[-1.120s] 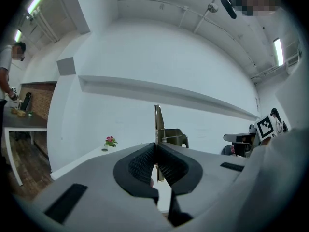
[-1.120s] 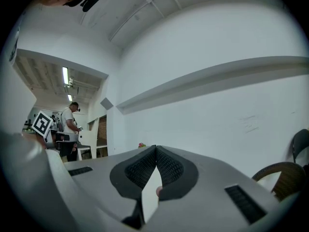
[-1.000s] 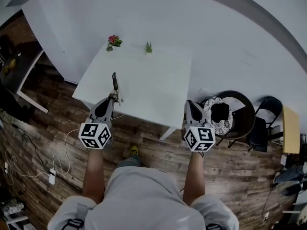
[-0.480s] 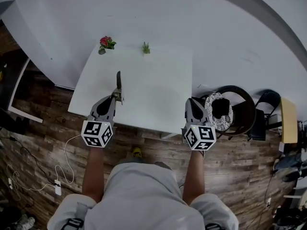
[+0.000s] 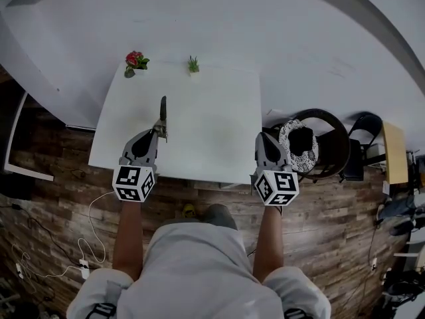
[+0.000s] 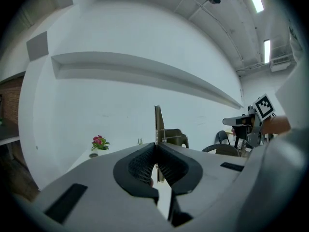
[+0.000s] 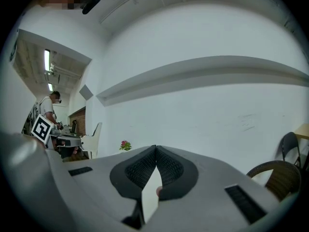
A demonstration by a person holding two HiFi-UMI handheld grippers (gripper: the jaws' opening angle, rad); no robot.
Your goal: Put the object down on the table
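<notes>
My left gripper (image 5: 159, 133) is shut on a slim dark tool (image 5: 163, 108) with a metal fitting near its base. The tool stands up and away from the jaws over the left part of the white table (image 5: 212, 111). In the left gripper view the tool (image 6: 158, 122) rises straight out of the closed pads of that gripper (image 6: 155, 151). My right gripper (image 5: 263, 139) hovers at the table's near right edge. Seen in the right gripper view, its (image 7: 155, 153) pads meet with nothing between them.
A pot of red flowers (image 5: 135, 61) and a small green plant (image 5: 192, 65) stand at the table's far edge by the white wall. A round chair with a patterned cushion (image 5: 302, 153) and a folding chair (image 5: 364, 148) stand to the right. A person (image 7: 48, 105) stands far left.
Both grippers have come forward from the table's near edge to above its front part. The left gripper still holds the tool upright.
</notes>
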